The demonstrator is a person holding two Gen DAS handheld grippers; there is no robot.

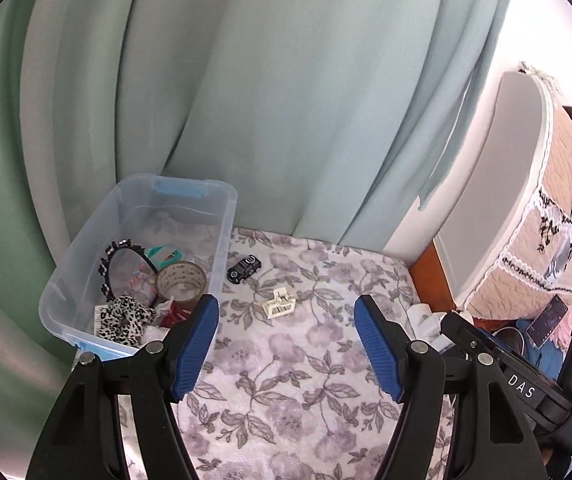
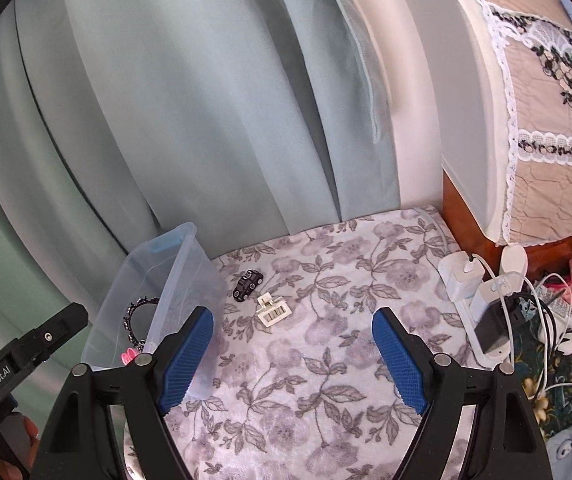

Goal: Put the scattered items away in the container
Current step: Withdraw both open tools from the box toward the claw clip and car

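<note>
Pale green curtains (image 1: 245,100) hang behind a surface covered with a floral blanket (image 1: 306,360); whether it is a bed or a table cannot be told. At far left stands one clear plastic container (image 1: 221,220) with blue latches, already holding one black beaded headband (image 1: 111,260), one roll of brown tape (image 1: 181,284), one leopard-print scrunchie (image 1: 123,318) and some smaller bits too jumbled to count. Just right of it, on the blanket, lie two loose things: one black toy car (image 1: 244,268) and one cream hair clip (image 1: 281,303). Both hand-held grippers hover above the blanket, each with its jaws spread wide, empty and touching nothing: the left hand-held gripper (image 1: 286,344), the right hand-held gripper (image 2: 293,354).
</note>
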